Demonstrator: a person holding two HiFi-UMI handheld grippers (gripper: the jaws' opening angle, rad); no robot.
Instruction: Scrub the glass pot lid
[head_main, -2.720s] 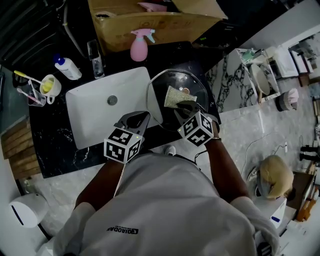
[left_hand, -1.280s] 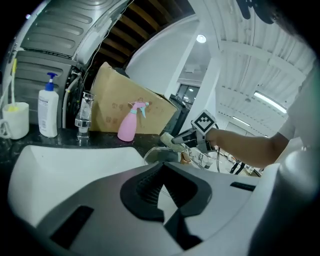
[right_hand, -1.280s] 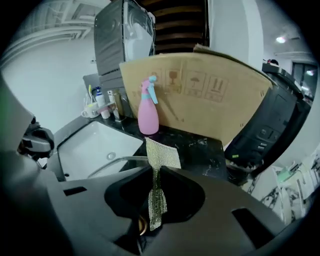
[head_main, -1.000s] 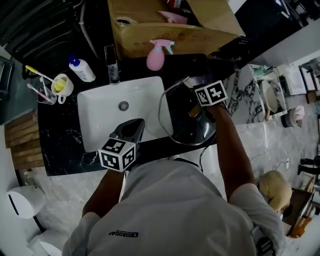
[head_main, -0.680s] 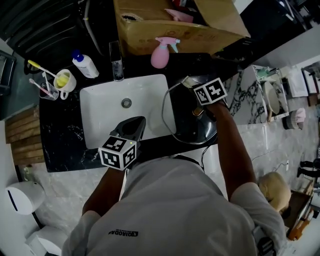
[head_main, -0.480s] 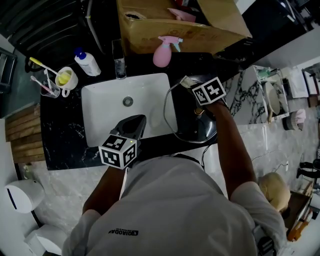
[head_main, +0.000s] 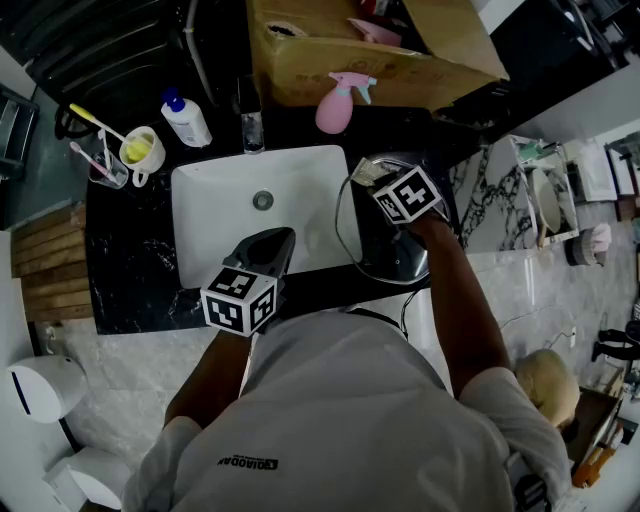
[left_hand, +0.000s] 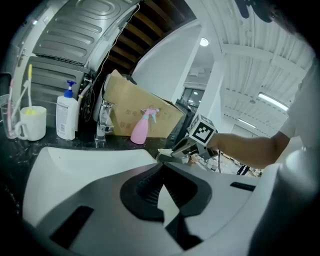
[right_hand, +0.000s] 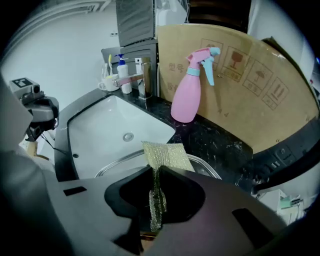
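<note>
The glass pot lid (head_main: 392, 250), with its metal rim, lies on the black counter just right of the white sink. My right gripper (head_main: 377, 180) hovers over the lid's far left part. It is shut on a yellow-green mesh scrub pad (right_hand: 164, 154), which sticks out past the jaws over the lid's rim (right_hand: 119, 161). The pad (head_main: 366, 171) also shows in the head view. My left gripper (head_main: 279, 239) stays at the sink's front edge with its jaws together on nothing; the same gripper (left_hand: 162, 172) points across the basin in the left gripper view.
A white sink (head_main: 225, 232) with a faucet (head_main: 250, 125) lies left of the lid. Behind stand a pink spray bottle (head_main: 337, 106), a cardboard box (head_main: 380, 60), a soap bottle (head_main: 185, 118) and a mug with toothbrushes (head_main: 140, 148).
The right gripper carried the pad from the lid's near middle to its far side, then drew slightly left. The left gripper has stayed at the sink's front edge.
</note>
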